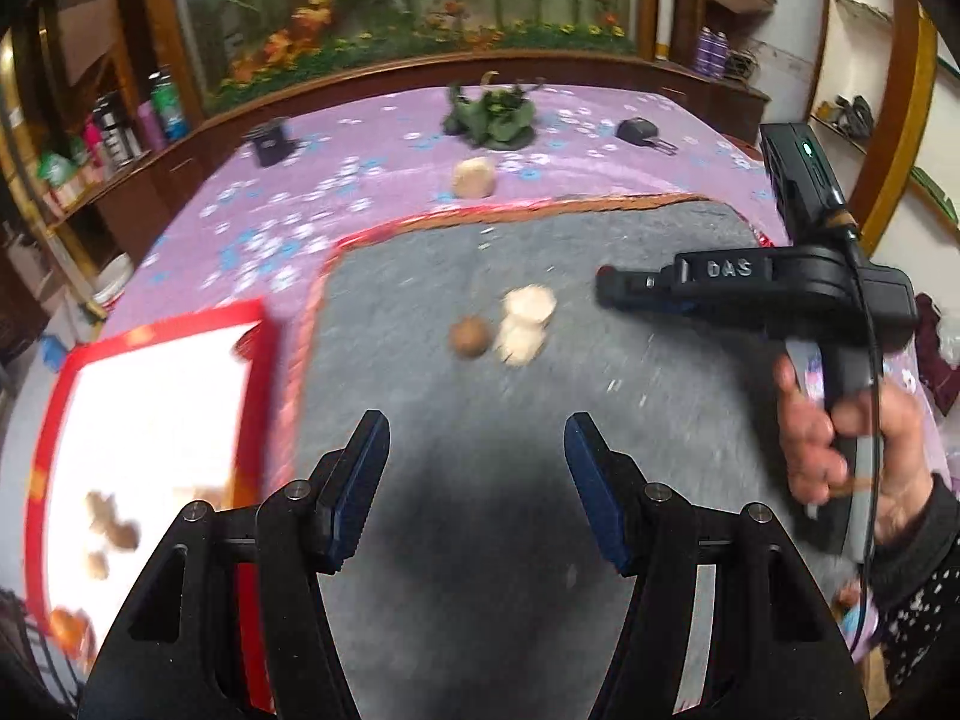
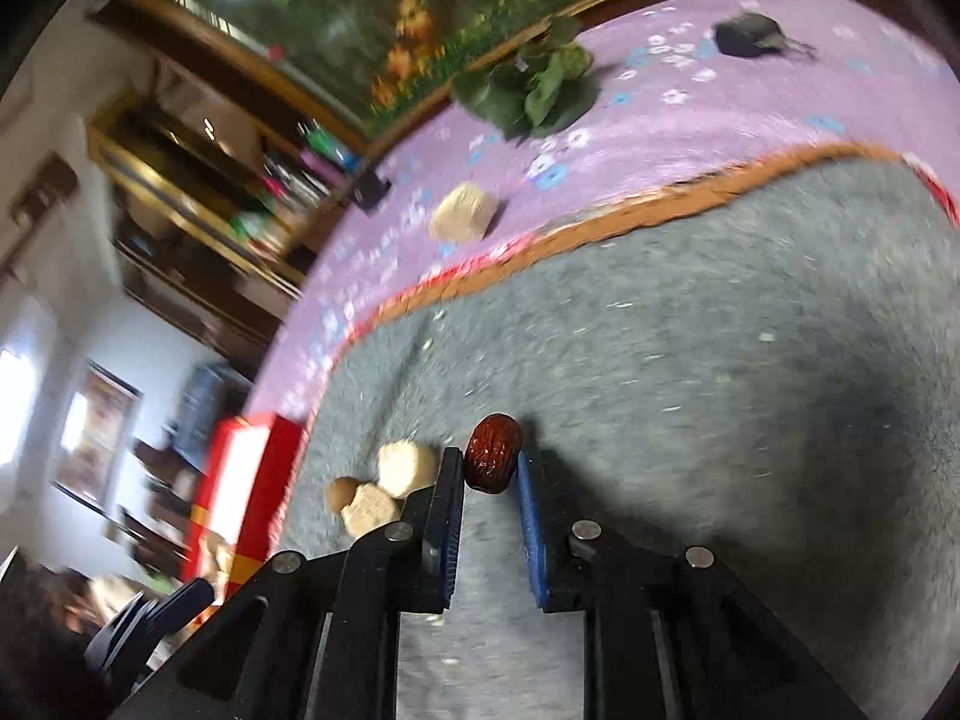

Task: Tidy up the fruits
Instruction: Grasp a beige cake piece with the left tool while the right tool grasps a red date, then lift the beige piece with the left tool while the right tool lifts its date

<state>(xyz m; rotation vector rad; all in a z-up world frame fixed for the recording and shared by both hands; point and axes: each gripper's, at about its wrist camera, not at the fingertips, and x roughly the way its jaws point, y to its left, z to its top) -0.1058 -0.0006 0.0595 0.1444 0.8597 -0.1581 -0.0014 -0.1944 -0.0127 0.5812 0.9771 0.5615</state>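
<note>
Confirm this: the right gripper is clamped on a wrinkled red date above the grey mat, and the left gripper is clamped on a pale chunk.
Not quite. The left gripper holds nothing: in the left wrist view its jaws stand wide apart over the grey mat, with the pale chunks lying ahead of it. The rest stands: the right gripper is clamped on the wrinkled red date in the right wrist view.

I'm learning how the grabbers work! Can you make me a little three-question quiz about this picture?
1. True or false: the right gripper pinches a wrinkled dark-red date.
2. Are the left gripper's fingers wide apart or closed?
3. The pale beige chunks lie on: A) fuzzy grey mat B) purple flowered cloth C) red-rimmed white tray

Key: 1 true; 2 wide apart; 3 A.
</note>
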